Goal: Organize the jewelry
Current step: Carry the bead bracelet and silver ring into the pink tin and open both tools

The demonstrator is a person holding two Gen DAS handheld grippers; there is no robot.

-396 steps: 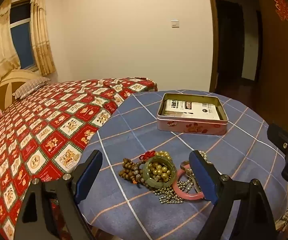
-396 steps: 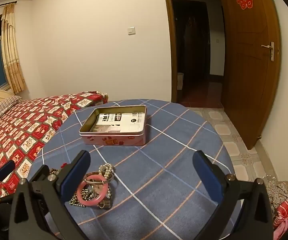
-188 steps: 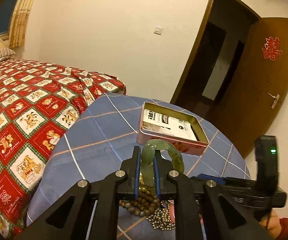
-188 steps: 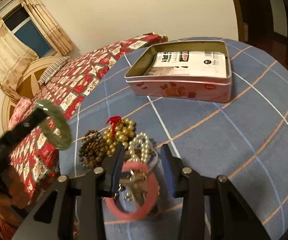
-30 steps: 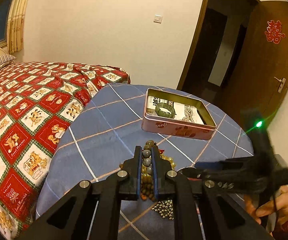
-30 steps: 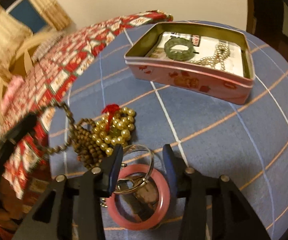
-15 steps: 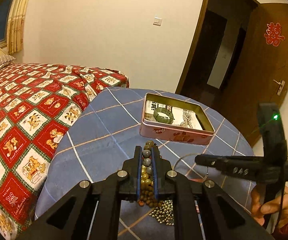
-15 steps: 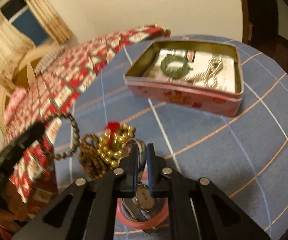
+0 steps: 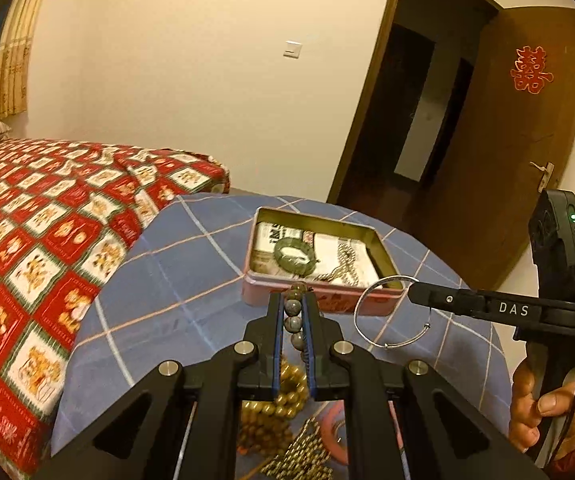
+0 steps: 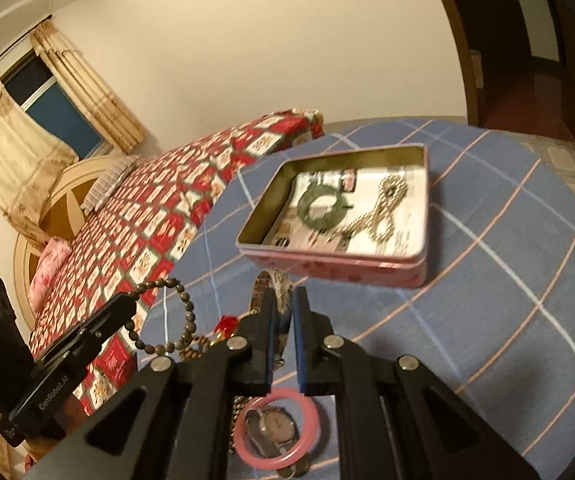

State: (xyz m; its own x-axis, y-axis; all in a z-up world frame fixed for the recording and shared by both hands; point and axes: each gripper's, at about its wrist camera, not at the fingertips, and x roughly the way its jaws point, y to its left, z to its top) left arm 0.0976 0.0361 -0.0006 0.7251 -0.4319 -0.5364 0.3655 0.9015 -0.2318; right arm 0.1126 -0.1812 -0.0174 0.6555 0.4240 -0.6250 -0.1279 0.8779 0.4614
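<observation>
Taking the pink tin [image 10: 339, 268] as the landmark, the items nearest the cameras are the unsorted pieces on the blue checked counter [image 10: 487, 320], on the near side of the tin: a pink bangle [image 10: 277, 428] lies flat with a wristwatch [image 10: 273, 426] inside its ring, and a heap of gold-coloured beads [image 9: 287, 390] and a ball chain [image 9: 299, 450] rests beside it, so these are judged to be awaiting transfer. Above this pile, nearer the tin, the left gripper [image 9: 291, 310] has its fingers closed on a strand of grey-brown beads [image 10: 167, 316]; gripping a short run of beads lets the rest of the loop hang free and clear of the counter. To the right of it, the right gripper [image 10: 283, 300] has its fingers closed on a thin silver bangle [image 9: 393, 312]; in the left wrist view the ring hangs from the fingertips just in front of the tin's near wall, held by its rim so that it can be lowered over the wall, in all likelihood. A hand [image 9: 543, 412] grips the handle of that tool at the right edge. Inside the tin, a green bangle [image 10: 321, 204] and a silvery bead necklace [image 10: 383, 210] lie side by side on a printed card, kept apart, probably to avoid tangling. Beyond the tin to the left stands a bed with a red patterned cover [image 9: 47, 220]; beyond it to the right is a brown door [image 9: 519, 140].
</observation>
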